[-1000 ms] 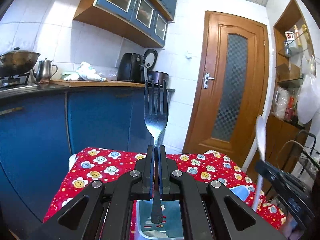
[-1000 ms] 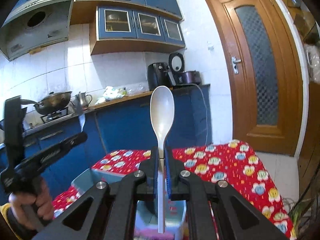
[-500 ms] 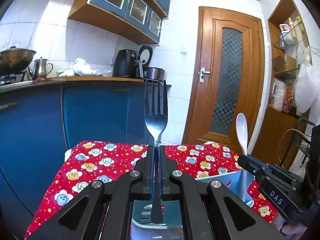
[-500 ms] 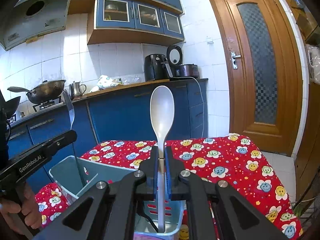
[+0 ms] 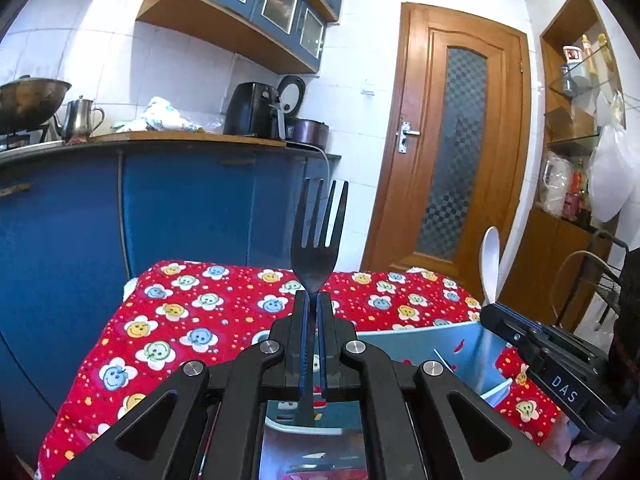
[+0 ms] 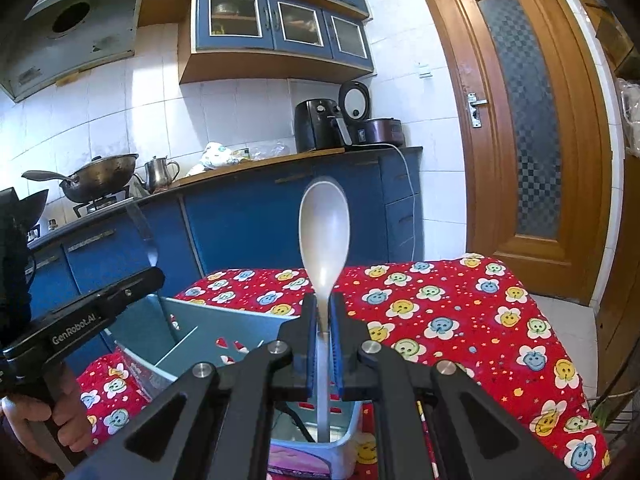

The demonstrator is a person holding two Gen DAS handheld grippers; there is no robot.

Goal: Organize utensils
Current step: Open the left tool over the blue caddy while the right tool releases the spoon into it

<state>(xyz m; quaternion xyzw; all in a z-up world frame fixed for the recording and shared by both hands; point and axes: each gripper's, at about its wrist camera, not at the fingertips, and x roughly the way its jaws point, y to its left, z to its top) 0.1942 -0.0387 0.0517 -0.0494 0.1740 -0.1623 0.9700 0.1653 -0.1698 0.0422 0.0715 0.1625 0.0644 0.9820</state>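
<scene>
There is one fork [image 5: 319,240] and one spoon [image 6: 324,236], each standing straight up, the fork pinched tight in the left tongs [image 5: 313,300] and the spoon in the right tongs [image 6: 322,304], both over one blue bin [image 6: 208,324] on the counter [image 6: 460,312].

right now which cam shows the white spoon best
The right wrist view: the white spoon stands upright, clamped in the right gripper, bowl and handle visible. The left wrist view shows only its bowl edge-on.
</scene>
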